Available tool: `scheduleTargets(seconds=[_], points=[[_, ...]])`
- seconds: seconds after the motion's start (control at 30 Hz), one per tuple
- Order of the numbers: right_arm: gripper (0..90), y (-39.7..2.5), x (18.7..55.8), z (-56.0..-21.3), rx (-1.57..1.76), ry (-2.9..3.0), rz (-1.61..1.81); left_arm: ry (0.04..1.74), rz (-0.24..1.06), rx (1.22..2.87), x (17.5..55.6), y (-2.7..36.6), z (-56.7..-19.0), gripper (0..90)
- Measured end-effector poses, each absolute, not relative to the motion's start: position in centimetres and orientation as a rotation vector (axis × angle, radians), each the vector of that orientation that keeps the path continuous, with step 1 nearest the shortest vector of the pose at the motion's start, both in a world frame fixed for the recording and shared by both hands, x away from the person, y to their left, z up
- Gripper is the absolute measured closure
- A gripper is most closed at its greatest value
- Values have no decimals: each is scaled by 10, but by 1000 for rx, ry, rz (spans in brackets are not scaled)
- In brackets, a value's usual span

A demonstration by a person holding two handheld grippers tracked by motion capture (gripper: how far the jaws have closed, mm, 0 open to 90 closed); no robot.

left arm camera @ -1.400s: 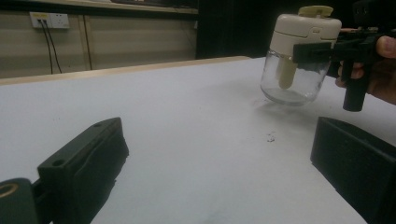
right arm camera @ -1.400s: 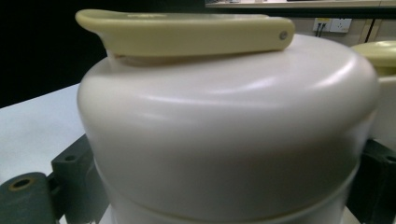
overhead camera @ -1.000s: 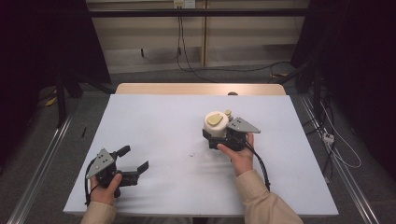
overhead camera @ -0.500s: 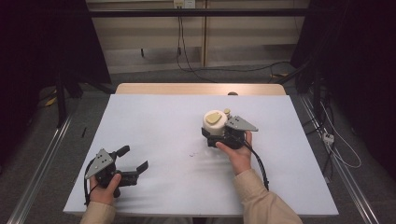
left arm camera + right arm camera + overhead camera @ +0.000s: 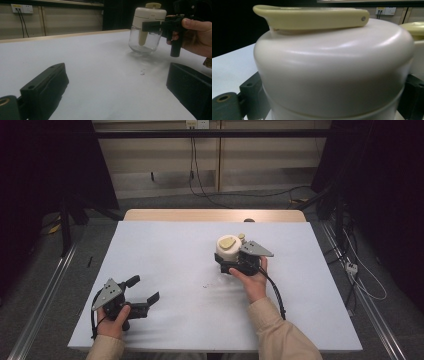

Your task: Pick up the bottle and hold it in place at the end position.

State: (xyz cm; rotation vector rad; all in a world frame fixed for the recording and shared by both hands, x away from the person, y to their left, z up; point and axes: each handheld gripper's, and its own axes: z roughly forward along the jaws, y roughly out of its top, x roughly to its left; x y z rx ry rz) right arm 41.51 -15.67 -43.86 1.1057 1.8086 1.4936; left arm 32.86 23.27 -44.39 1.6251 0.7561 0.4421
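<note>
A glass jar [image 5: 145, 30] with cream lid is being pinched just under the lid by the right gripper [image 5: 235, 261], apparently lifted over the table [image 5: 165, 250] right of centre; the left gripper [image 5: 140, 296] is being rested spread open. Probably a carry; set-down needed next.

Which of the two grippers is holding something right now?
The right gripper, clamped on the cream-lidded glass jar; the left gripper sits open and empty.

I see the clear glass jar with a cream lid [image 5: 228, 251] right of centre on the white tabletop [image 5: 175, 250]; my left tongs [image 5: 141, 292] sit well left of it, nearer me.
</note>
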Motion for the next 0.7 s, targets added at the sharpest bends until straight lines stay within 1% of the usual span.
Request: scheduleTargets(seconds=[0.7], points=[[68,-144,425,-443,1113,1815,1498,753,424,1628,332,230,-445,30]])
